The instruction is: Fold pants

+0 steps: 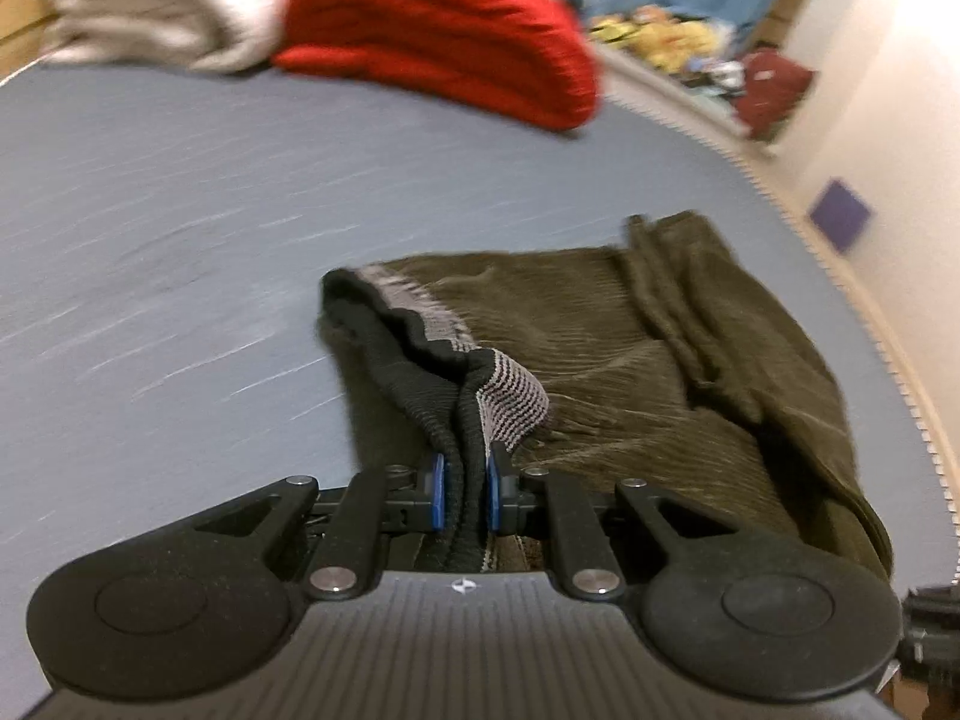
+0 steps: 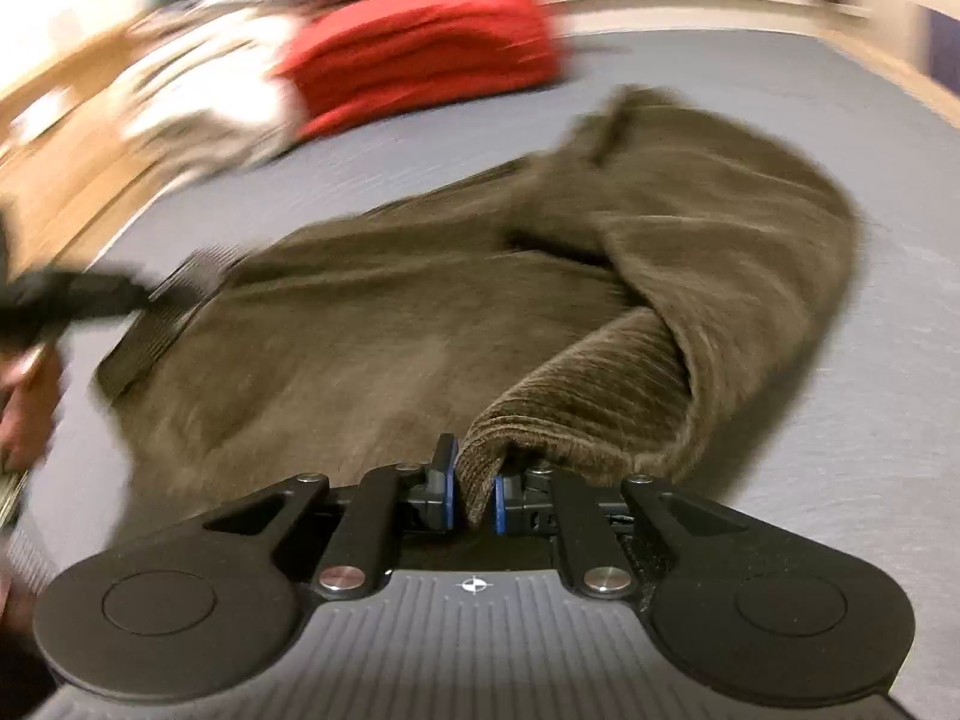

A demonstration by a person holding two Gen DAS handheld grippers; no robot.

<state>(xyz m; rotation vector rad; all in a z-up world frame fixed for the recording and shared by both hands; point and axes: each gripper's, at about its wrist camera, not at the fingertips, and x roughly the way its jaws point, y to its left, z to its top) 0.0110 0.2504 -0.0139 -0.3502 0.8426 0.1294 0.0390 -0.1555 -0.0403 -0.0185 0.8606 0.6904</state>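
Brown corduroy pants pinched at both ends, lying on a grey-blue surface.

In the left wrist view the left gripper is clamped tight on the black elastic waistband, lifted in a ridge off the surface; from there the pants run away to the right, toward the surface's edge. In the right wrist view the right gripper is closed on a fold of the corduroy leg end, and the garment's long axis stretches from there leftward to the waistband, where the other gripper shows as a dark blur. Behind the pants, well apart, sit a pale heap of cloth and a red folded pile; further right, a cream wall and a cluttered shelf. Both views are motion-blurred.
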